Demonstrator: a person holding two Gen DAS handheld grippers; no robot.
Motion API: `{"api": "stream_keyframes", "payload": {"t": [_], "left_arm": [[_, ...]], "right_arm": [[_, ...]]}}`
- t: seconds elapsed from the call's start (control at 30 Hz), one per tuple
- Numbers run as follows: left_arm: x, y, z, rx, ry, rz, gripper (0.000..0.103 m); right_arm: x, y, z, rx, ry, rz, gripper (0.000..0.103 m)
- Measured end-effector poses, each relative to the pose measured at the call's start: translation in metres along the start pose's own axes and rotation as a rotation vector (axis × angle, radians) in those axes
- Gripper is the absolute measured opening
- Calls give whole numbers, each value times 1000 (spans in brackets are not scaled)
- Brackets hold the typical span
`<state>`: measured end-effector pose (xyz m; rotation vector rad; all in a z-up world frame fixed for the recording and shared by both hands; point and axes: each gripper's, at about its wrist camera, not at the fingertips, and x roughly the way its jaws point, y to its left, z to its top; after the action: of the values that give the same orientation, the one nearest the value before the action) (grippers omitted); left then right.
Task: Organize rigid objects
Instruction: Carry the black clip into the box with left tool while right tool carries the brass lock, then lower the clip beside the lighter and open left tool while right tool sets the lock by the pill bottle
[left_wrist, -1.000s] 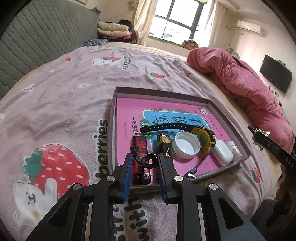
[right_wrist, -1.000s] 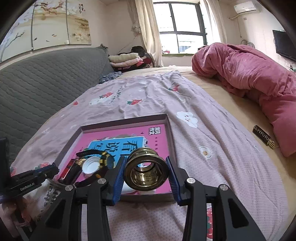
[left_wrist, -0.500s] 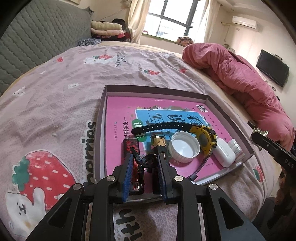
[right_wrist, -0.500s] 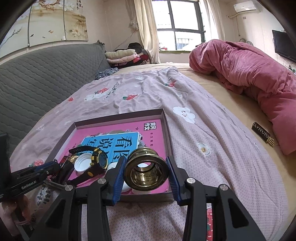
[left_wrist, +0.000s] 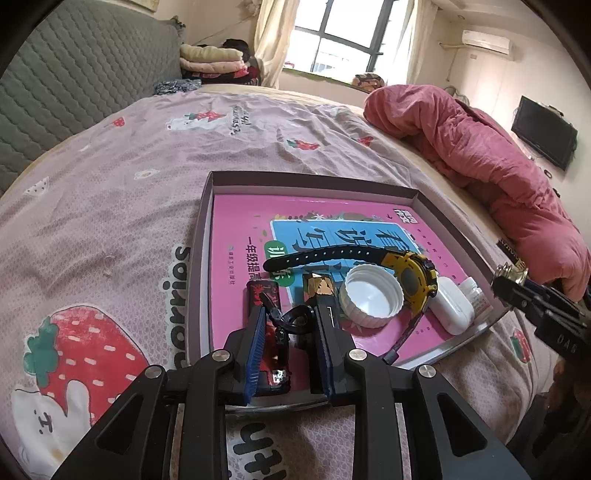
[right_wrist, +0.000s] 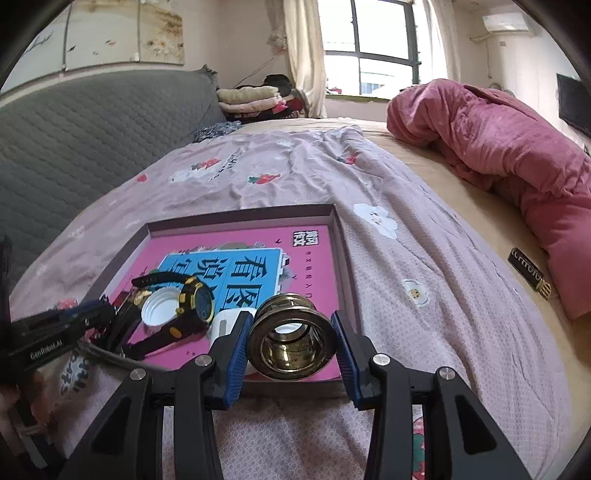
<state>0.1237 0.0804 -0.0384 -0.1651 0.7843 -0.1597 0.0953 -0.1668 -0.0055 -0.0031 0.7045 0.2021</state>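
A shallow box tray (left_wrist: 207, 206) with a pink book inside lies on the bed. In it are a yellow-black watch (left_wrist: 406, 273), a white cap (left_wrist: 371, 297), a white case (left_wrist: 454, 306), a red-black lighter (left_wrist: 258, 291) and a gold-black item (left_wrist: 319, 286). My left gripper (left_wrist: 290, 319) is shut on a small black clip (left_wrist: 291, 317) over the tray's near edge. My right gripper (right_wrist: 290, 332) is shut on a brass ring-shaped part (right_wrist: 290, 334) over the tray's (right_wrist: 343, 258) near right corner. The watch (right_wrist: 192, 302) and cap (right_wrist: 160, 304) also show there.
A pink quilt (right_wrist: 498, 147) lies bunched at the right of the bed. A small black-gold item (right_wrist: 528, 273) lies on the sheet beside it. A grey headboard (right_wrist: 74, 129) is at the left, with folded clothes (right_wrist: 251, 98) by the window.
Both grippers have come closer and lower toward the tray's near edge, each keeping its object. Things in the tray have not moved.
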Motion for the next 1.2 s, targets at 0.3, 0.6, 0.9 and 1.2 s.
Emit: {"api": "stream_keyframes", "payload": {"t": [0.3, 0.6, 0.9, 1.2], "left_arm": [[4, 2, -2, -6, 21, 21, 27], [5, 3, -3, -11, 29, 17, 27], [5, 3, -3, -14, 31, 16, 27], [5, 3, -3, -15, 31, 15, 28]], "right_arm": [[10, 23, -8, -108, 9, -22, 43], [11, 28, -10, -139, 9, -56, 44], [12, 16, -11, -89, 22, -43, 52], [5, 15, -8, -79, 1, -32, 55]]}}
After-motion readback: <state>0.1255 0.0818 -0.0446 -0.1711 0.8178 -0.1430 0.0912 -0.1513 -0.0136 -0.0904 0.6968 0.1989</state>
